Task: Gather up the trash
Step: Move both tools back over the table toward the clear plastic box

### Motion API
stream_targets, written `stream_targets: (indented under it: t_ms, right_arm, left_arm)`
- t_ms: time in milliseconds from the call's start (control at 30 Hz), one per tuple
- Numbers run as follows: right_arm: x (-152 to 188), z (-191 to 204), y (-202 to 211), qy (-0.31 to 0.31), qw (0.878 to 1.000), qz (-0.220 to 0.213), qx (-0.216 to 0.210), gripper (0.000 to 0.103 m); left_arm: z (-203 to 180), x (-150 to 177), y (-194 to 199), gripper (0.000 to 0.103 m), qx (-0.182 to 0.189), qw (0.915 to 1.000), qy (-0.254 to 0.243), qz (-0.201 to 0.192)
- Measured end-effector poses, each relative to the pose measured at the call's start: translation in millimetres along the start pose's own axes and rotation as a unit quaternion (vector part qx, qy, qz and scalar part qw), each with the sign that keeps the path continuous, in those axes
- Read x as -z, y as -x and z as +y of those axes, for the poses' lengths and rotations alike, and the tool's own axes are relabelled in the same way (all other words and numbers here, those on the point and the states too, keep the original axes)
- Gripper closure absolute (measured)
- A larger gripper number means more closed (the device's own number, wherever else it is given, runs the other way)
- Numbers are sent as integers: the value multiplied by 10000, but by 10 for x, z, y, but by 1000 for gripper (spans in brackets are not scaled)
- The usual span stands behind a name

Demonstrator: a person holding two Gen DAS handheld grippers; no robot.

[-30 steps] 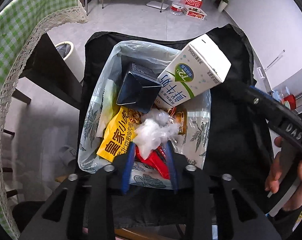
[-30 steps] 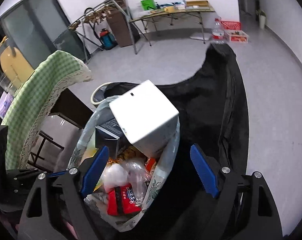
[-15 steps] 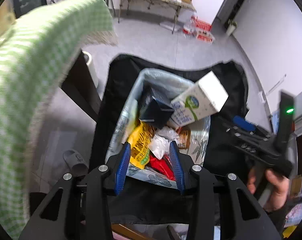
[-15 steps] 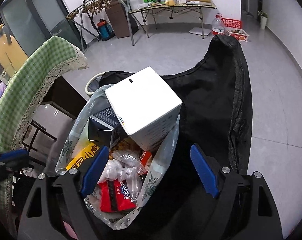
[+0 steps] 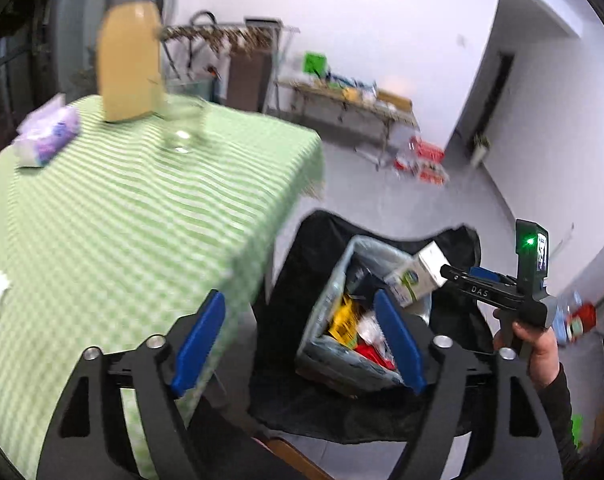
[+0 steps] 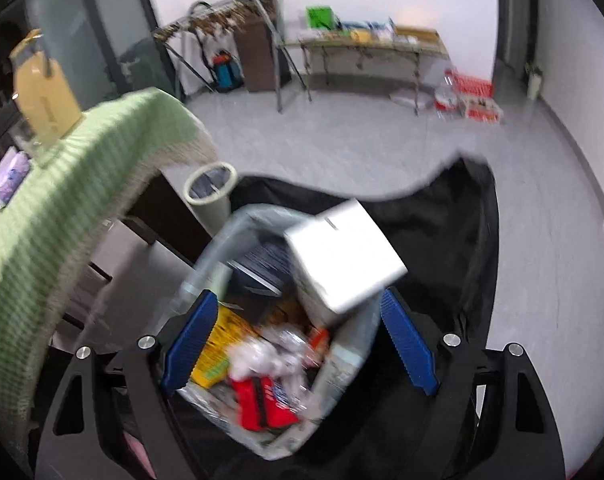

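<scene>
The left gripper (image 5: pixel 297 340) is opening, fingers empty, above the green checked table (image 5: pixel 113 240). The right gripper (image 6: pixel 297 344), fingers spread and empty, hovers over the clear plastic trash bag (image 6: pixel 342 360), probably ready to steady it.

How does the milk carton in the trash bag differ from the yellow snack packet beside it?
The milk carton is a rigid white box, tilted and sticking out above the bag's rim; the yellow snack packet is a flat, soft wrapper lying low inside. The carton looks much bulkier than the packet. Both sit in the same clear trash bag, and no fingers touch either.
</scene>
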State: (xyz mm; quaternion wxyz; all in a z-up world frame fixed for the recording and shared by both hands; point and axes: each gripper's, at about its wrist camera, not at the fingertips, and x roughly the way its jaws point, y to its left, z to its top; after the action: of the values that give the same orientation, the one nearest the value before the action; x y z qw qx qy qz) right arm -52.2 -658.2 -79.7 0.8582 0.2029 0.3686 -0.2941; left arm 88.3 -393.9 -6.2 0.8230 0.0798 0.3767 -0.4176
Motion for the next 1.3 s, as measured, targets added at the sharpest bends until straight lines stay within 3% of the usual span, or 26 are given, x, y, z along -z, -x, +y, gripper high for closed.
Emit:
stream_targets:
  t_ms: [233, 400, 533, 667, 933, 1100, 1200, 1300]
  right_arm:
    - [-146, 1007, 321, 1019, 9933, -362, -410, 23]
    - [-188, 1713, 505, 1636, 9810, -593, -861, 23]
    - [-175, 2298, 545, 2029, 9689, -663, -1254, 23]
    - [-129, 2809, 519, 2273, 9575, -587, -1675, 23]
    - [120, 3851, 584, 2940, 9217, -525, -2474, 23]
    - [265, 4283, 559, 3221, 9053, -407, -2738, 23]
    - [305, 4479, 539, 3335, 8985, -364, -2831, 23]
    - [277, 4654, 510, 3302, 8952, -312, -2977, 23]
  left_arm:
    - [517, 104, 553, 22, -205, 9973, 542, -447]
    - [1037, 258, 989, 20, -690, 9906, 917, -744]
    - [1526, 353, 1285, 20, -1156, 9802, 1341, -890]
    - [2042, 507, 1585, 20, -1526, 9651, 1879, -1002]
    - [2750, 779, 2064, 20, -2077, 9379, 2558, -1086]
    - [3383, 872, 2282, 19, -2488, 9030, 3317, -1124]
    - [3736, 872, 2365, 19, -2568, 8879, 3649, -1117]
    - [4058, 842, 2350, 19, -2404, 8830, 3884, -1081]
